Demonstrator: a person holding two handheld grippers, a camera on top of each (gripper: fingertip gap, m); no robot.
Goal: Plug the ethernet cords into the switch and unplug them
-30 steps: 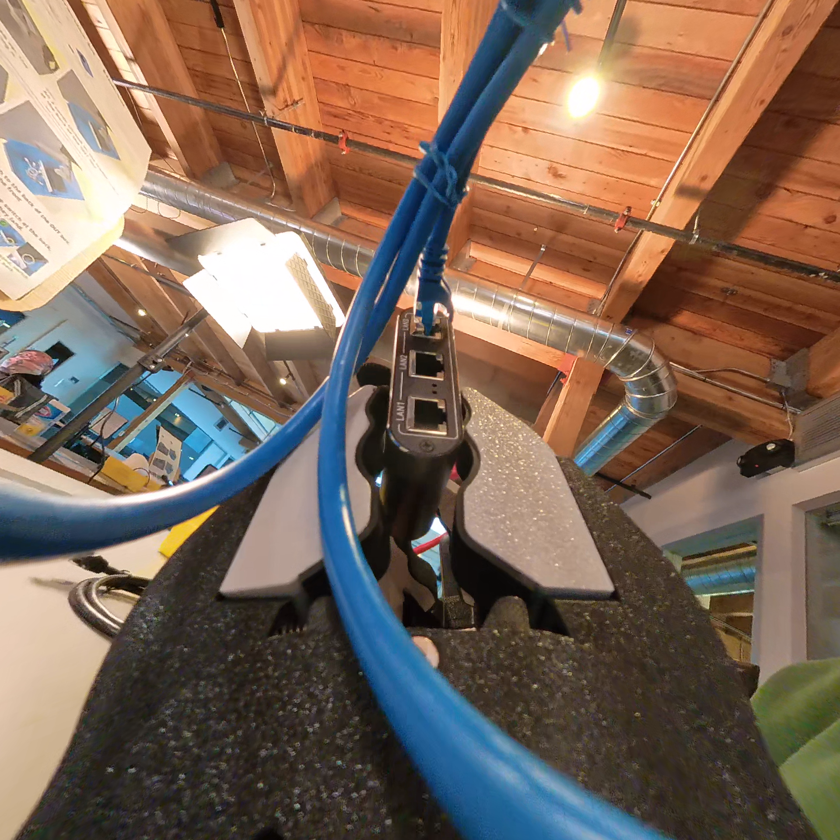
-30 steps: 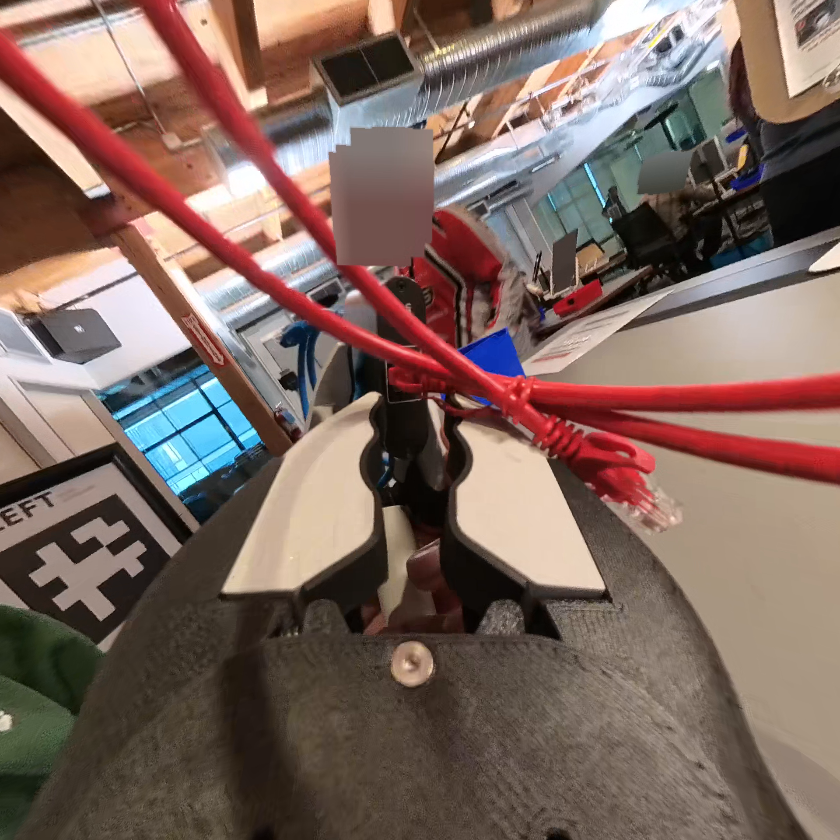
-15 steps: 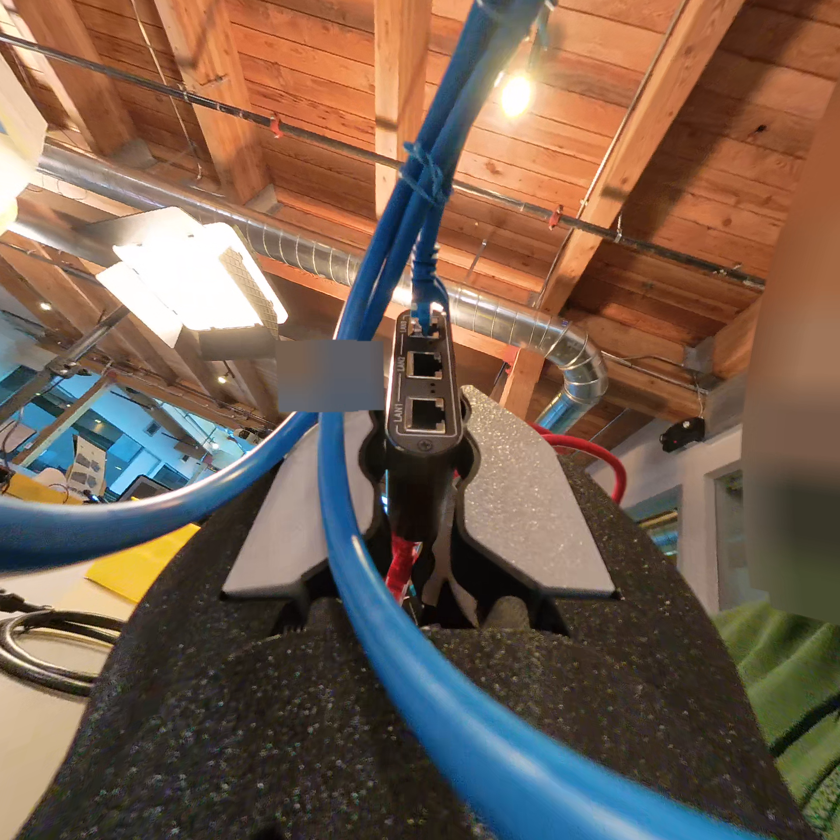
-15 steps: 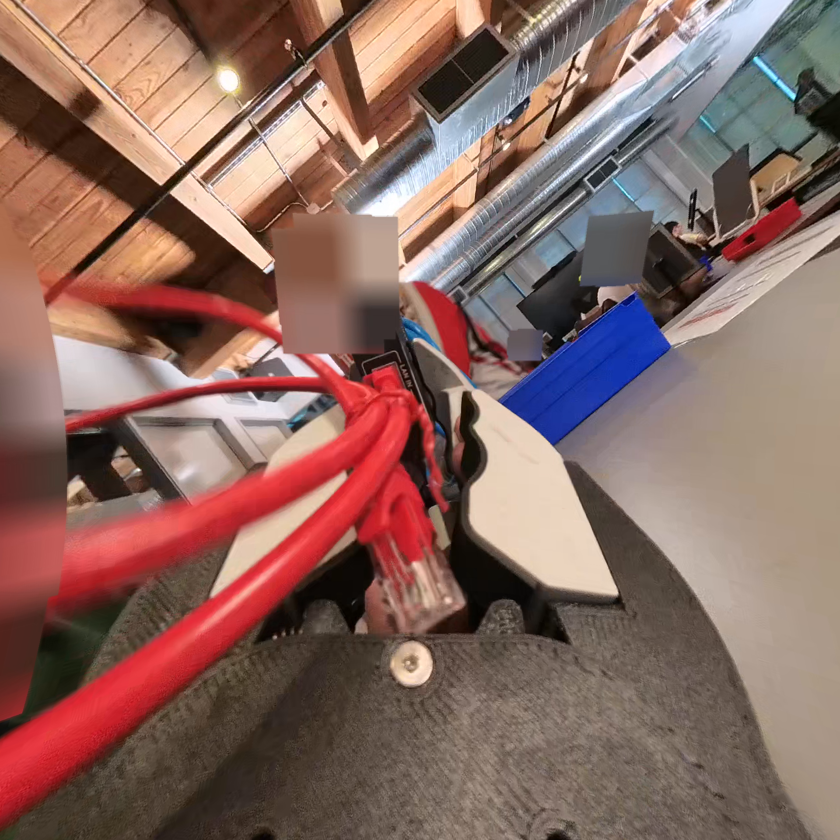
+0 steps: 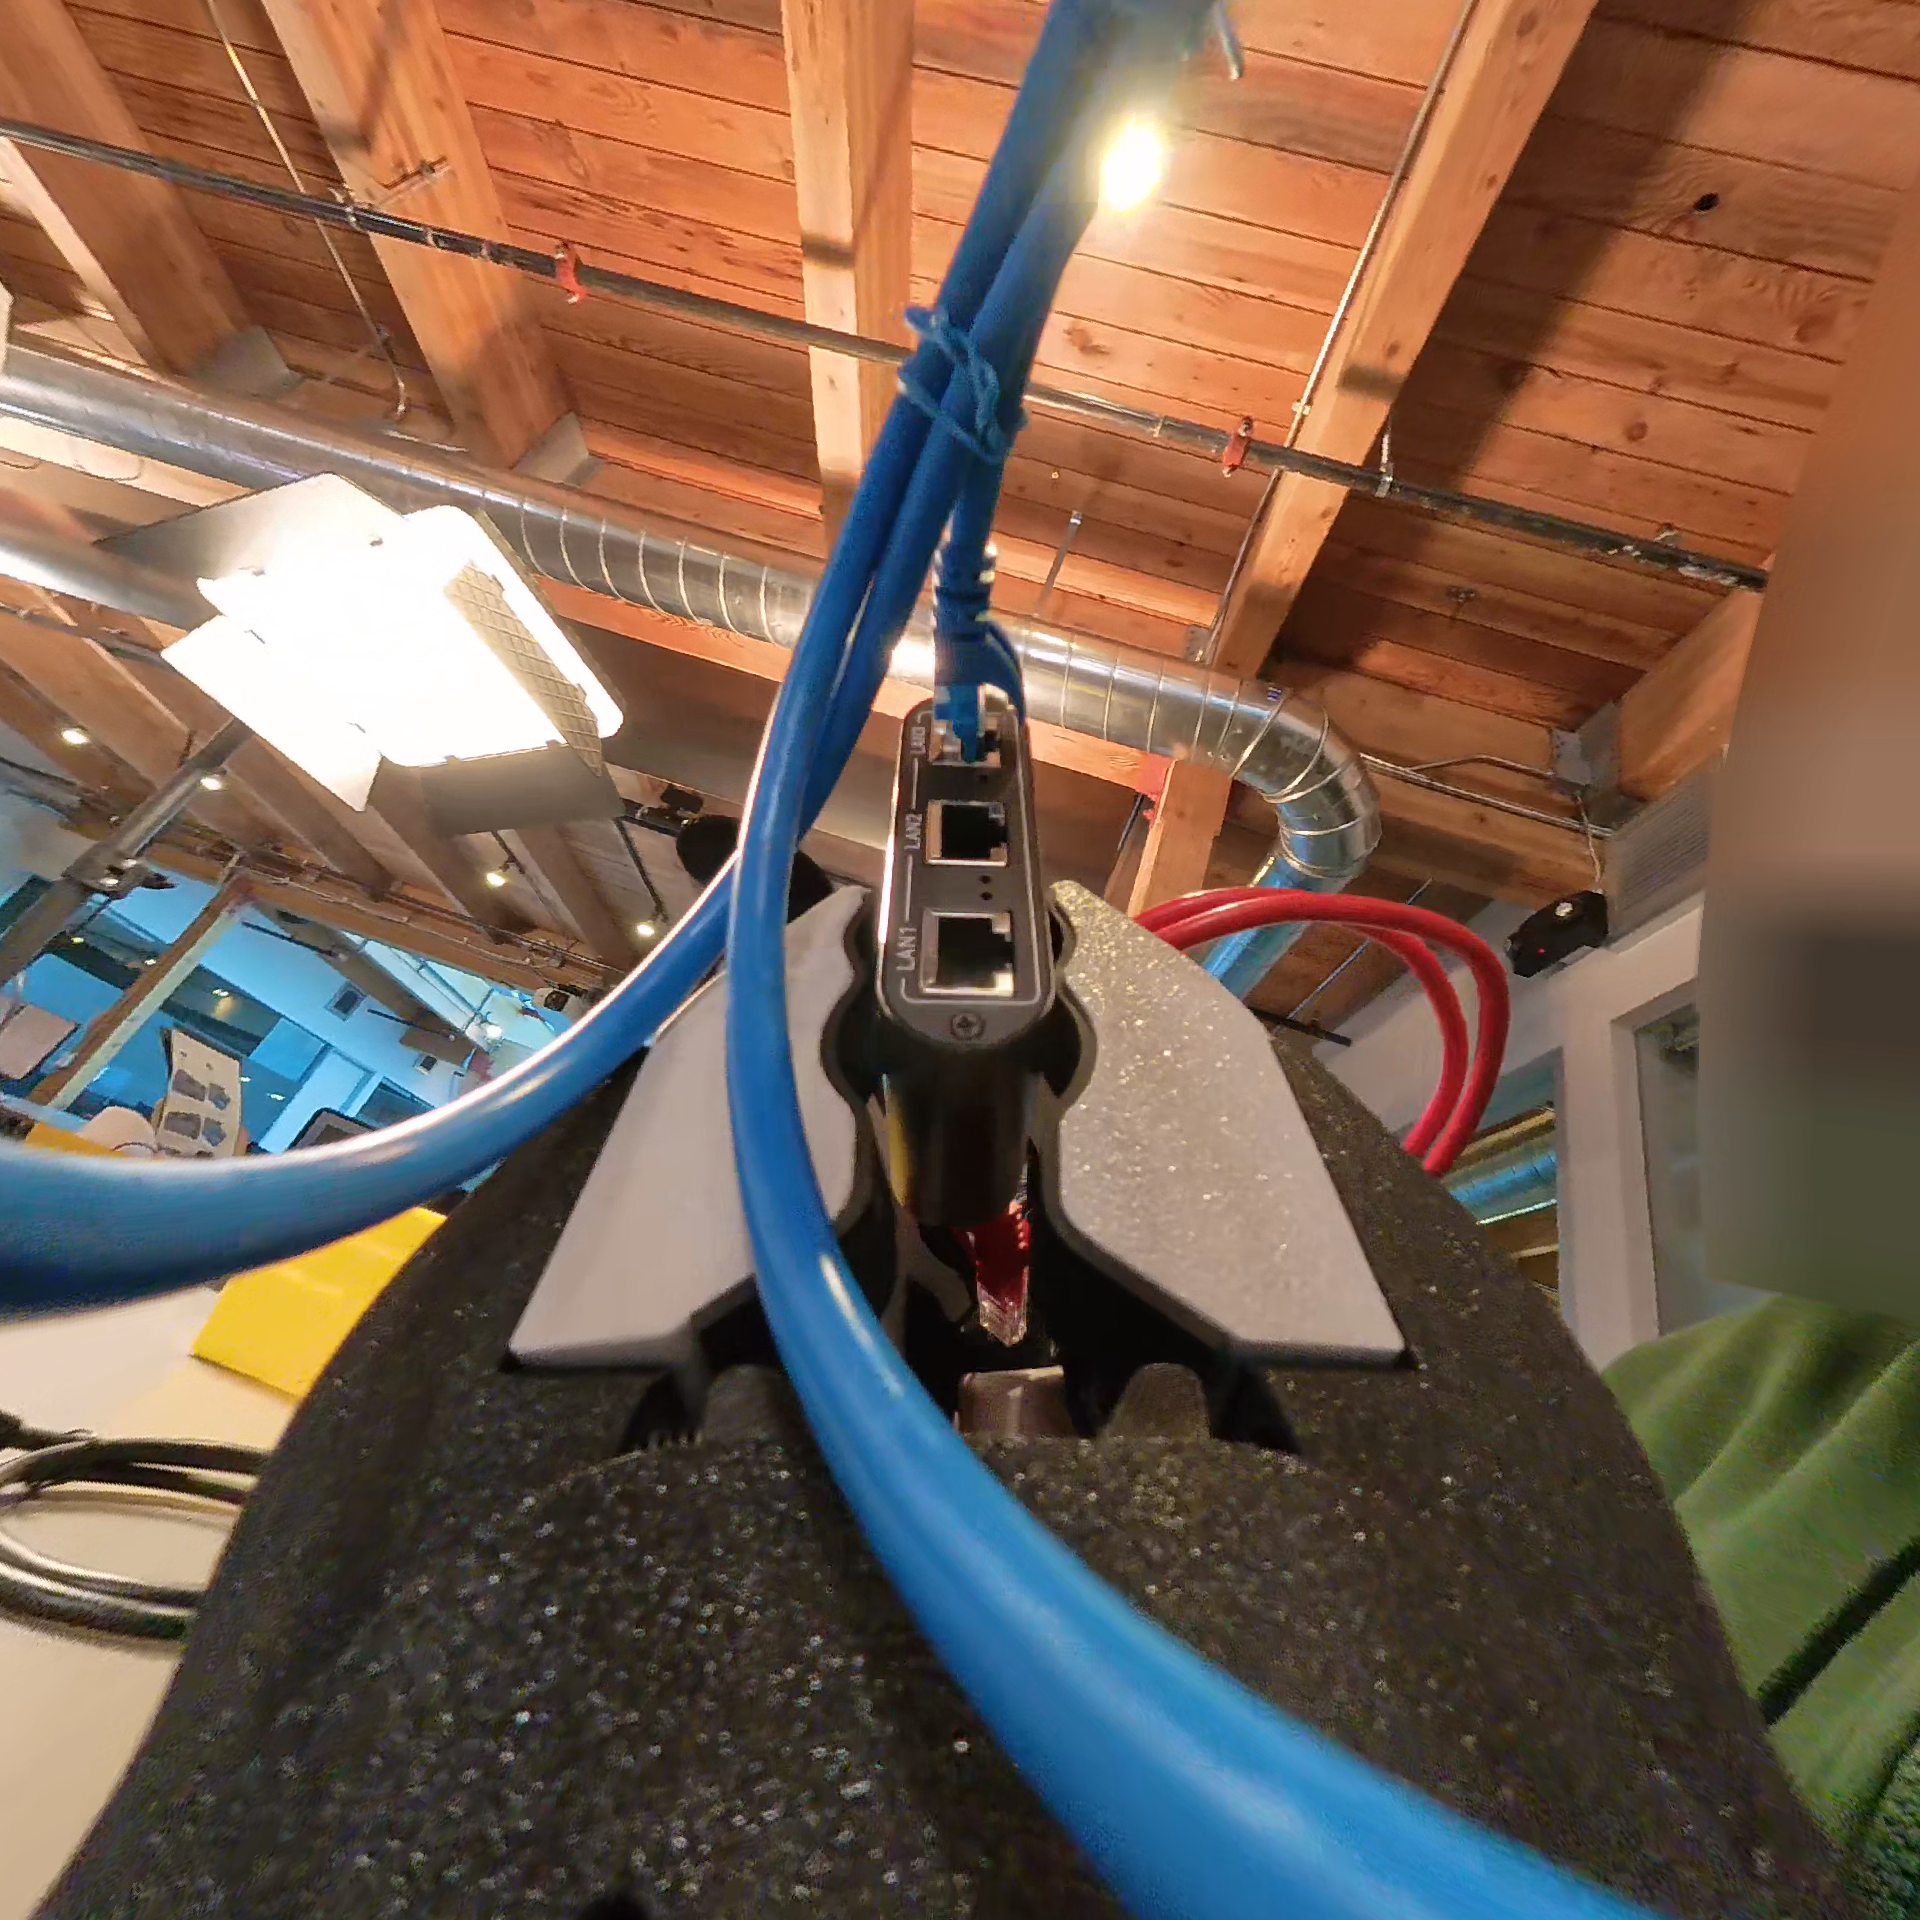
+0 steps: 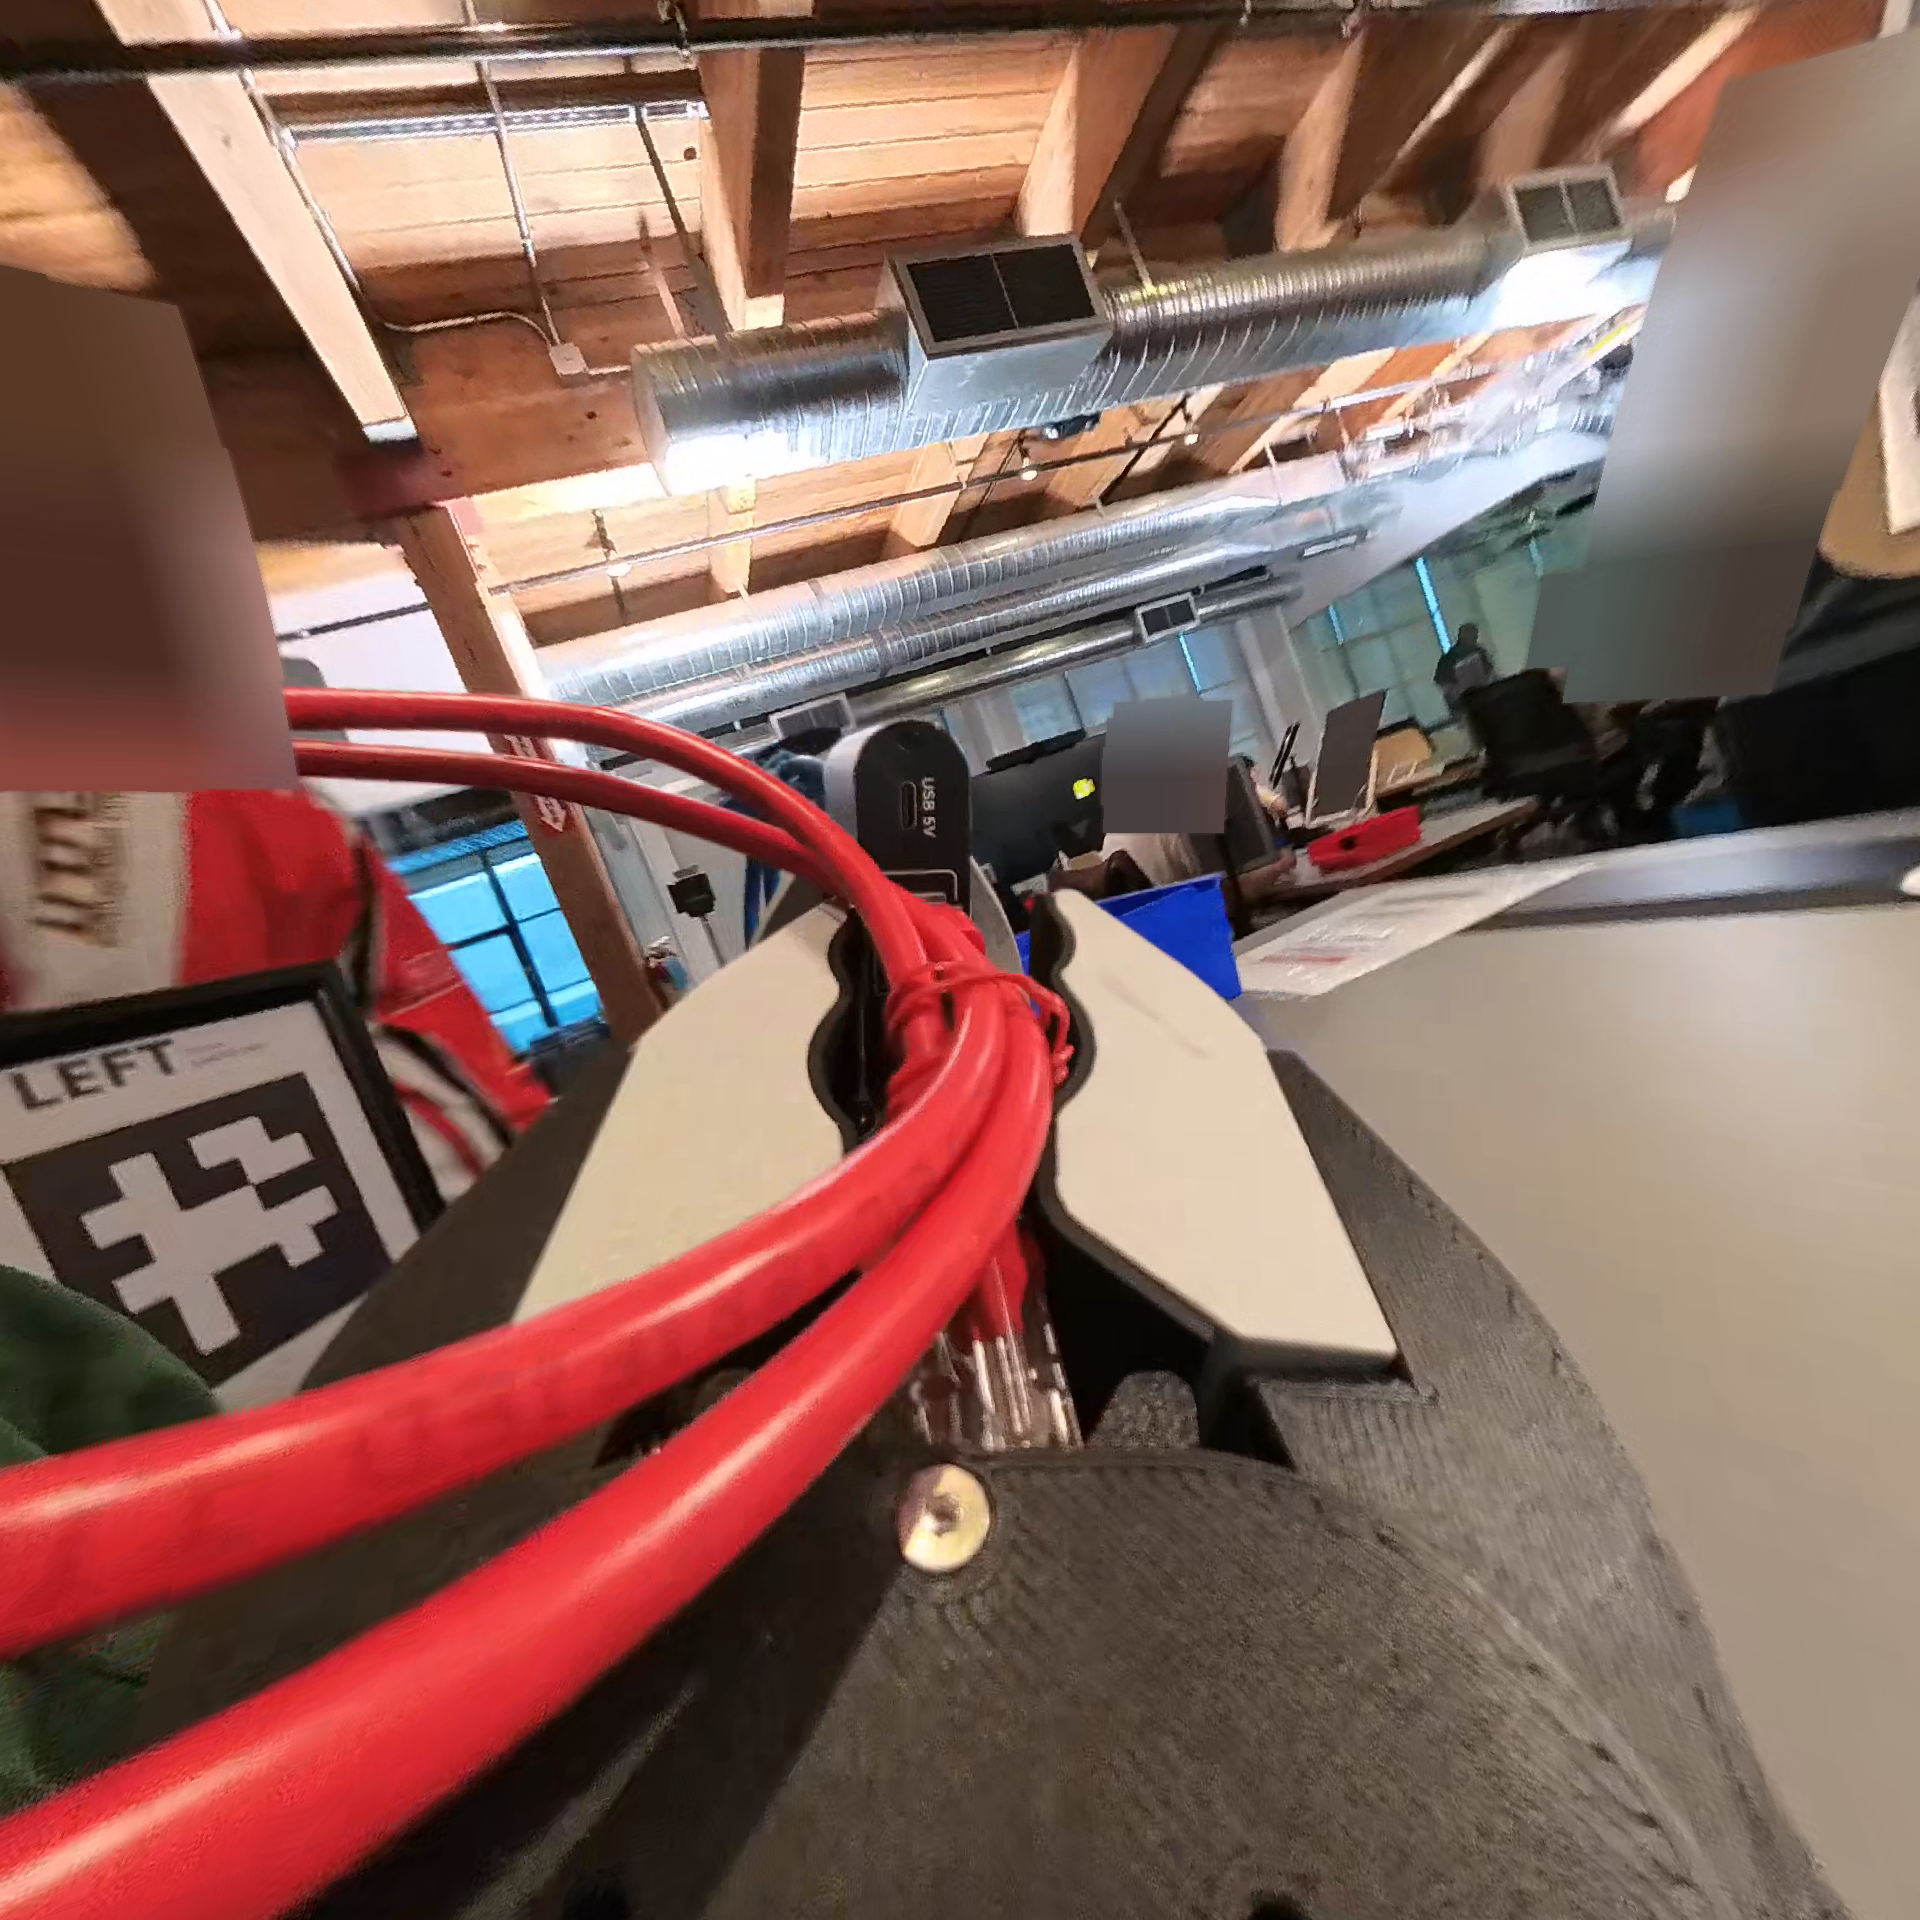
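Note:
In the left wrist view my left gripper (image 5: 961, 935) is shut on the black switch (image 5: 961, 894), held upright with its ports facing the camera. A blue ethernet cord (image 5: 790, 1039) is plugged into the top port by its blue plug (image 5: 961, 707); the two lower ports are empty. A red plug (image 5: 1003, 1288) hangs below the switch, and red cord loops (image 5: 1455, 997) show behind on the right. In the right wrist view my right gripper (image 6: 956, 977) is shut on the bundled red ethernet cord (image 6: 644, 1382), its plug (image 6: 997, 1371) pointing back at the camera. The switch's far end (image 6: 914, 800) stands just beyond.
A grey table (image 6: 1610, 1195) lies to the right, with a blue bin (image 6: 1174, 925) behind it. The left gripper's marker tag (image 6: 197, 1174) is at lower left. A green sleeve (image 5: 1766, 1475), a yellow sheet (image 5: 301, 1320) and black cable (image 5: 94, 1558) lie below. Left and right tips are no more than a few centimetres apart.
The red cord's plug swung from the right side into the gap between my right fingers. The right gripper came up close behind the switch. Red cord loops appeared behind the left gripper.

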